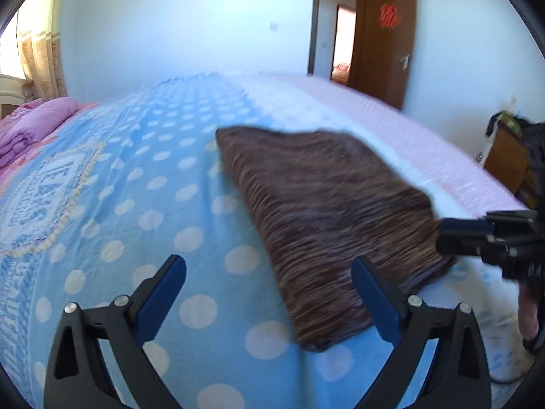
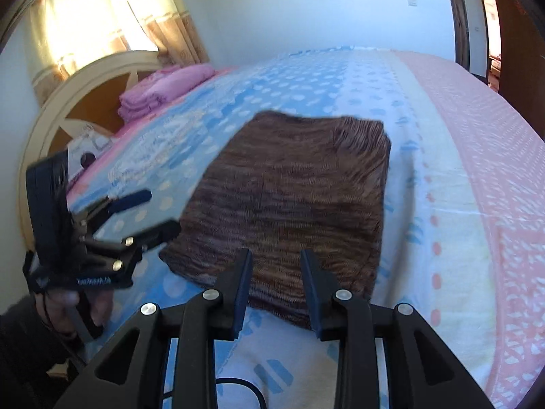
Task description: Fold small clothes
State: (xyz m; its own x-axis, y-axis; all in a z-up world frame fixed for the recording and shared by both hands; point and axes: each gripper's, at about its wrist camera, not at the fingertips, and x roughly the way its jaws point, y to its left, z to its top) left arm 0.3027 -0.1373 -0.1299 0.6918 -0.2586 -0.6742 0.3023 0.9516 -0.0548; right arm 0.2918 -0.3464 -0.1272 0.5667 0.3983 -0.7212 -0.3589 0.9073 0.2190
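Observation:
A brown striped knit garment (image 1: 327, 211) lies folded into a rough rectangle on the blue polka-dot bedspread (image 1: 163, 211). It also shows in the right wrist view (image 2: 289, 197). My left gripper (image 1: 269, 266) is open and empty, hovering above the garment's near left corner. It also shows at the left of the right wrist view (image 2: 158, 211). My right gripper (image 2: 276, 259) is open and empty, just above the garment's near edge. Its black body shows at the right of the left wrist view (image 1: 490, 238).
A stack of folded pink bedding (image 2: 163, 88) lies by the round wooden headboard (image 2: 68, 102). A pink patterned strip of the bedspread (image 2: 477, 136) runs along the far side. An open brown door (image 1: 385, 44) and a wooden side table (image 1: 507, 160) stand beyond the bed.

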